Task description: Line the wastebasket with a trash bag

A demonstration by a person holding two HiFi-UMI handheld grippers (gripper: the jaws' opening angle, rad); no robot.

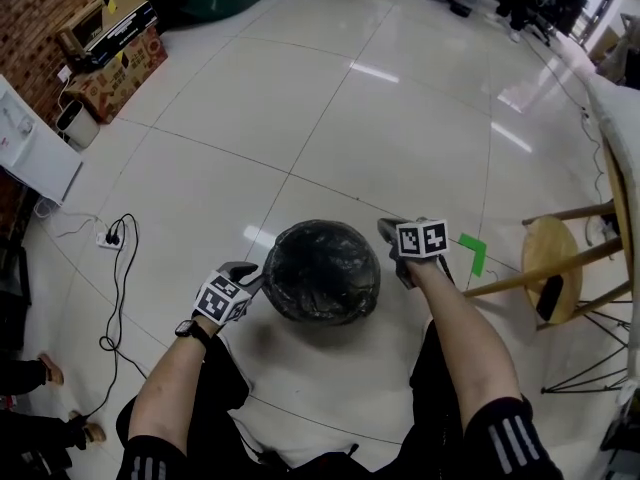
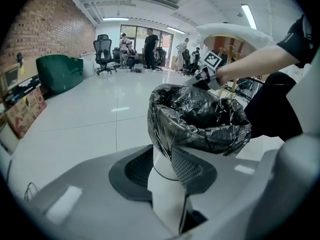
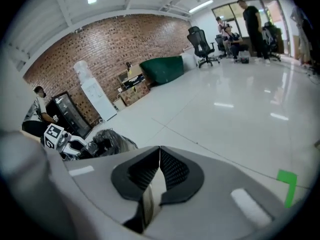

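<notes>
A white wastebasket stands on the floor between my knees, with a black trash bag inside it and folded over its rim. In the left gripper view the bag's hem hangs crumpled over the white wall. My left gripper is at the left rim. Its jaws stand apart with the basket's wall showing in the gap, and the hem reaches the right pad. My right gripper is off the right rim, shut and empty.
A wooden stool stands at the right, with a green tape mark on the tiles beside it. A power strip and cable lie at the left. Cardboard boxes line the brick wall. People and office chairs stand far back.
</notes>
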